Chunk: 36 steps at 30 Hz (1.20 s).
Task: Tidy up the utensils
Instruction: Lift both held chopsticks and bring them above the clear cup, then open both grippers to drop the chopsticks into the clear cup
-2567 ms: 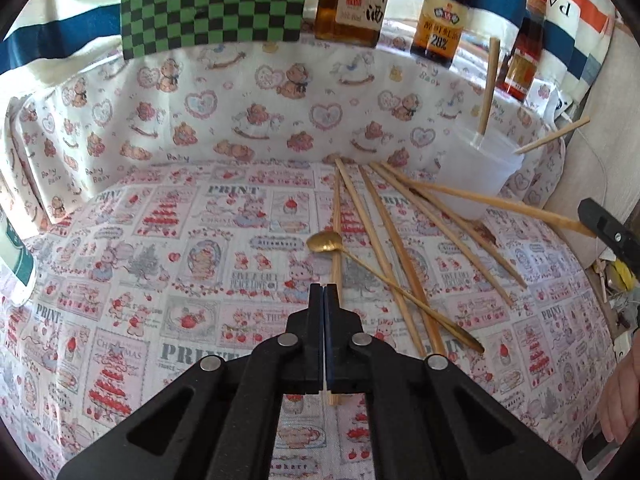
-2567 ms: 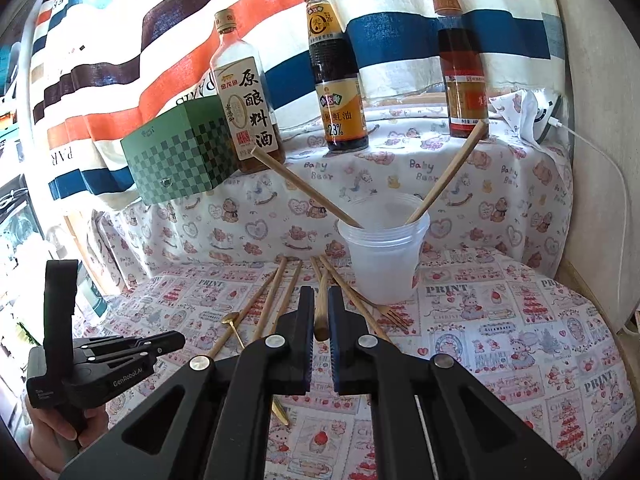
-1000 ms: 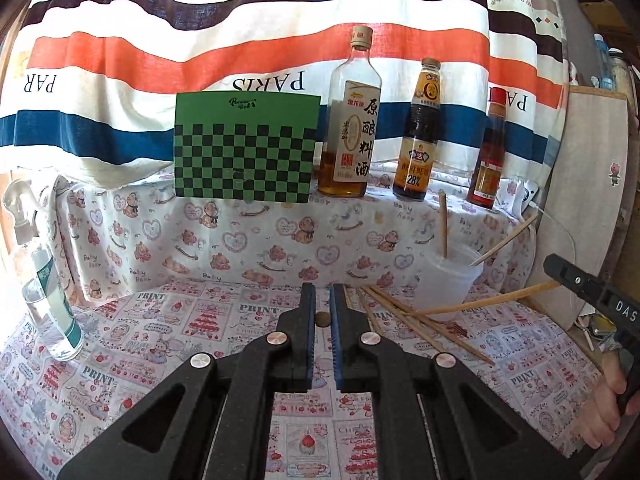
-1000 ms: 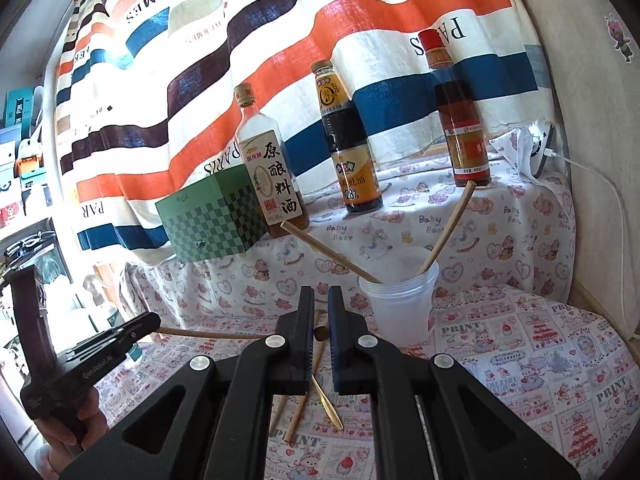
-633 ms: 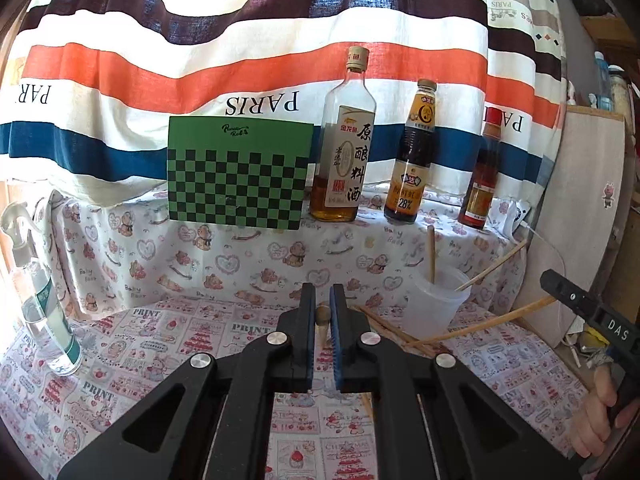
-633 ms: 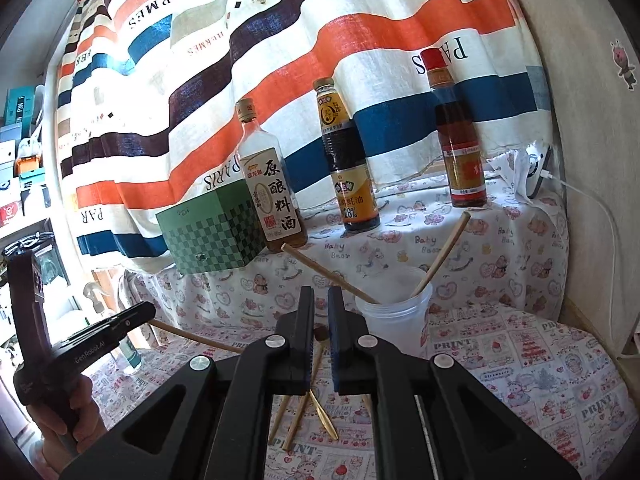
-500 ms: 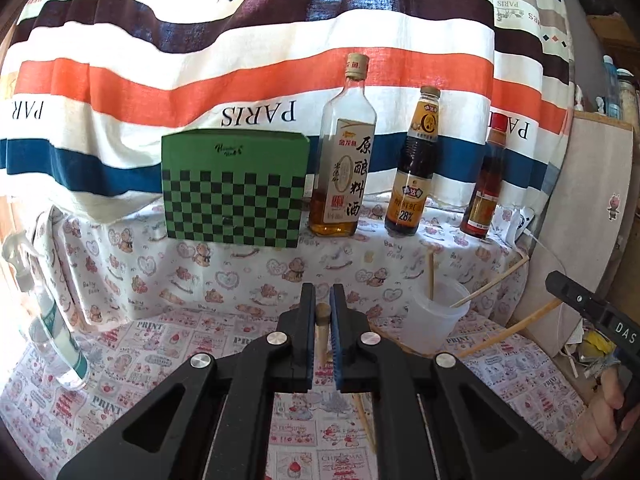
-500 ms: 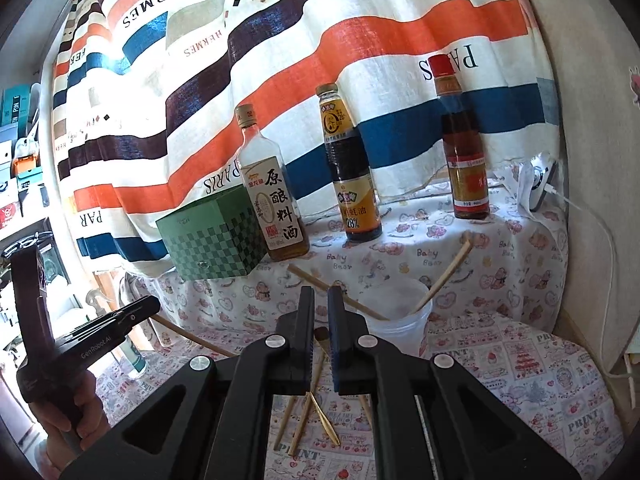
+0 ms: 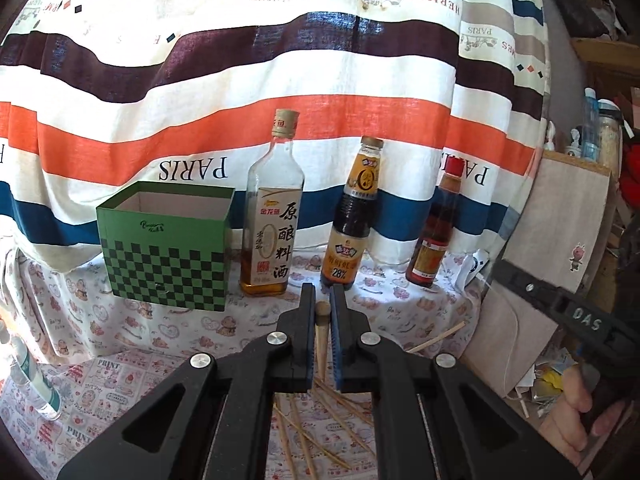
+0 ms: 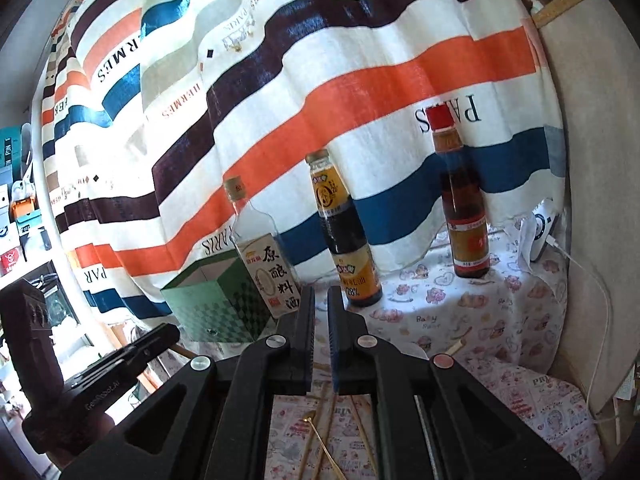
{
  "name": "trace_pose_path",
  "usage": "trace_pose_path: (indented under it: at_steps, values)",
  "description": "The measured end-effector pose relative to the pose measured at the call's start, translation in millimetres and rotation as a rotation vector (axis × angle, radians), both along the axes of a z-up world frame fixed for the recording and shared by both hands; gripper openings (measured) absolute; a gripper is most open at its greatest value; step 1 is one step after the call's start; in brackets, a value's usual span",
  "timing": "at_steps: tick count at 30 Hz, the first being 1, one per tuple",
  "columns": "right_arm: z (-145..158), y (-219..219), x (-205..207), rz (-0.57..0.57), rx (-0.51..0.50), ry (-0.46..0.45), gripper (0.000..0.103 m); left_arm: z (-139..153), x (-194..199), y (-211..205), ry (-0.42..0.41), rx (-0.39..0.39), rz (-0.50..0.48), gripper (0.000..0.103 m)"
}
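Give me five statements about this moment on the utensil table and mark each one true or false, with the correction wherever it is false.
1. The left gripper is shut on a wooden chopstick. True.
2. The green checkered box has a lid on it. False: its top is open and the pale inside shows.
3. Three bottles stand on the raised ledge: a clear bottle, a dark sauce bottle and a red-capped bottle. True.
4. The gold spoon is in the right gripper. False: it lies on the tablecloth below.
5. No chopsticks remain on the tablecloth. False: several loose chopsticks lie there.
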State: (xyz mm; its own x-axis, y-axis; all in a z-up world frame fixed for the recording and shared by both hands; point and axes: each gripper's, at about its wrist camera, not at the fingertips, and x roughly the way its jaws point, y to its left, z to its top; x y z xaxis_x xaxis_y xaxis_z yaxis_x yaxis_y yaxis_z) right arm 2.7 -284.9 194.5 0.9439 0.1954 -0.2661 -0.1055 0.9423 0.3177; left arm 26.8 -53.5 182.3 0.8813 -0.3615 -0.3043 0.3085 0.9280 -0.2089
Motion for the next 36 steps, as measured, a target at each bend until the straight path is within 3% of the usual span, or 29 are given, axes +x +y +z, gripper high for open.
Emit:
trace_pose_path:
  at_steps: [5,12,16,22,27,32,36]
  values:
    - [-12.6,-12.3,18.2,-0.004,0.011,0.121,0.007,0.9,-2.9,-6.3,-0.030,-0.078,-0.032,0.006]
    - [-14.9,-26.3,23.6,-0.038,0.007,0.157,0.007,15.6,-11.7,-20.9,-0.135,-0.128,-0.033,0.006]
    - [-15.2,-41.2,24.0,-0.058,0.045,0.166,0.007,22.3,1.0,-37.7,-0.182,-0.105,0.013,0.006]
    - [-13.0,-48.2,21.9,-0.071,0.046,0.161,0.007,18.2,40.0,-55.7,-0.156,-0.145,0.022,0.006]
    - [-14.1,-49.1,24.1,-0.054,0.052,0.170,0.007,2.2,63.5,-69.2,-0.151,-0.111,0.055,0.006]
    - [-16.8,-57.0,27.6,-0.087,0.063,0.180,0.007,-25.8,75.7,-73.5,-0.071,-0.098,0.039,0.006]
    - [-19.6,-65.0,31.1,-0.094,0.086,0.196,0.007,-33.6,68.7,-76.0,-0.091,-0.036,0.058,0.007]
